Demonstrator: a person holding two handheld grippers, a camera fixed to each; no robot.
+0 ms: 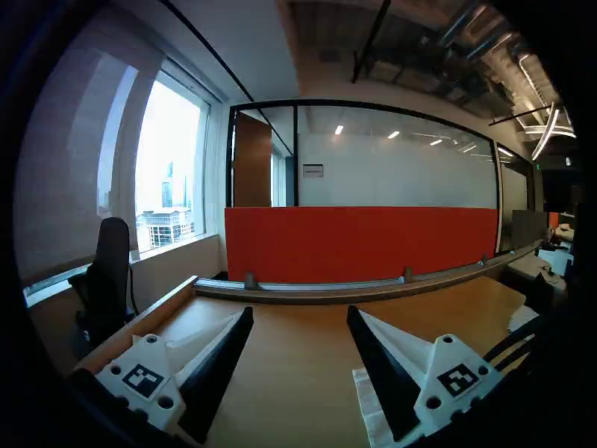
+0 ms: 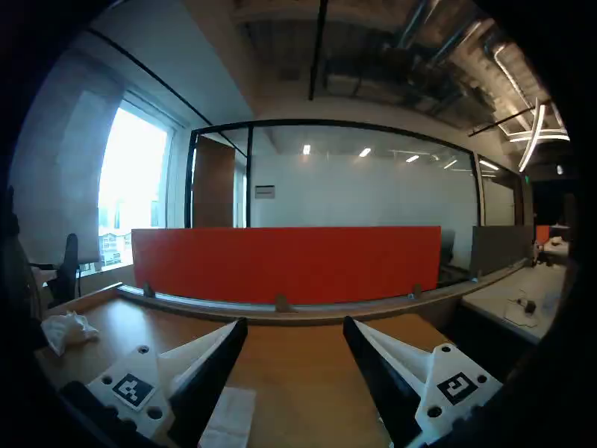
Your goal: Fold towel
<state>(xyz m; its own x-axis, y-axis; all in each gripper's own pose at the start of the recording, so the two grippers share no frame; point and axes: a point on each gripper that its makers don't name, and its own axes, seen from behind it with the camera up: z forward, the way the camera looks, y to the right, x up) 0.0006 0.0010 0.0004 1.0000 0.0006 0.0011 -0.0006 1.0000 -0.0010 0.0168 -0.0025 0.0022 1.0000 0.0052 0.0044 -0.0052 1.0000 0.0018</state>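
Note:
My left gripper [image 1: 300,319] stands open above the wooden desk [image 1: 298,366], nothing between its fingers. A white towel [image 1: 369,407] lies flat on the desk under its right finger, at the lower right of the left gripper view. My right gripper [image 2: 295,328] is also open and empty over the same desk [image 2: 313,373]. A flat white piece of towel [image 2: 231,418] lies just below its left finger, near the bottom of the right gripper view. A crumpled white cloth [image 2: 67,328] sits on the desk at the far left.
An orange divider panel [image 1: 358,243] on a metal rail closes the back of the desk. A black office chair [image 1: 104,291] stands at the left by the window. Another desk [image 2: 522,299] with small items lies to the right.

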